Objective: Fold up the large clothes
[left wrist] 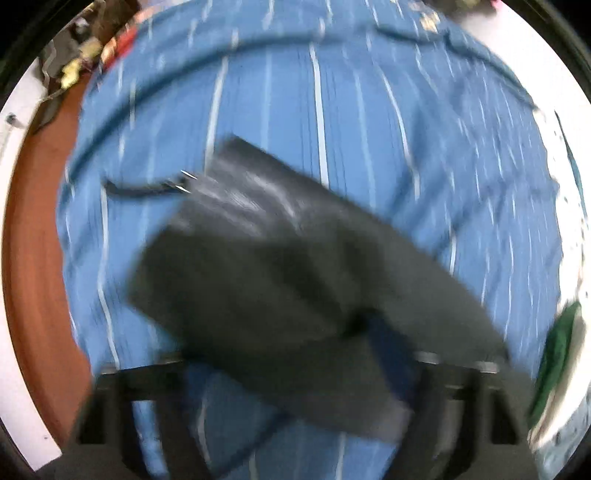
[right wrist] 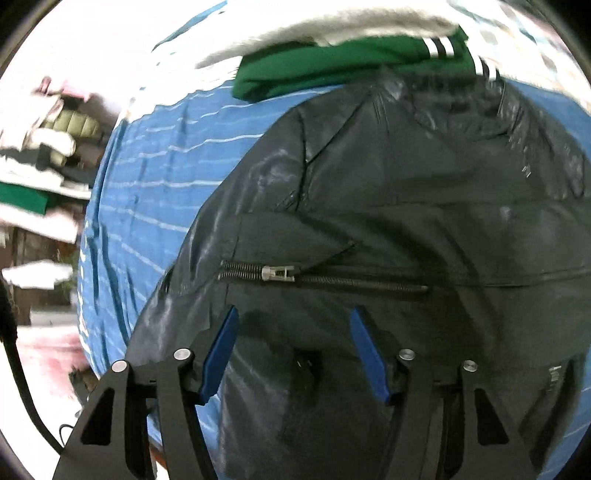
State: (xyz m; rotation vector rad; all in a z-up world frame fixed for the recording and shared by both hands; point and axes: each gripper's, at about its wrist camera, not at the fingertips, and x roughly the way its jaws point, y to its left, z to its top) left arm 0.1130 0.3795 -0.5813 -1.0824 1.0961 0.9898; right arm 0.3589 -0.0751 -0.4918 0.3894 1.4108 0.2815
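A black leather jacket (right wrist: 406,192) with a zip pocket (right wrist: 325,278) lies on a blue striped bed cover (right wrist: 147,177). My right gripper (right wrist: 293,317) is open just above the jacket, its blue pads (right wrist: 221,354) apart and empty. In the blurred left wrist view, a part of the black jacket (left wrist: 280,280) hangs lifted over the blue cover (left wrist: 332,110). My left gripper (left wrist: 384,350) looks shut on that part of the jacket, with one blue pad (left wrist: 391,354) showing against the cloth.
A green garment with white stripes (right wrist: 351,62) lies beyond the jacket, under a white one (right wrist: 332,26); it also shows in the left wrist view (left wrist: 557,354). Stacked clothes (right wrist: 44,155) sit at the left. A brown floor (left wrist: 37,258) borders the bed.
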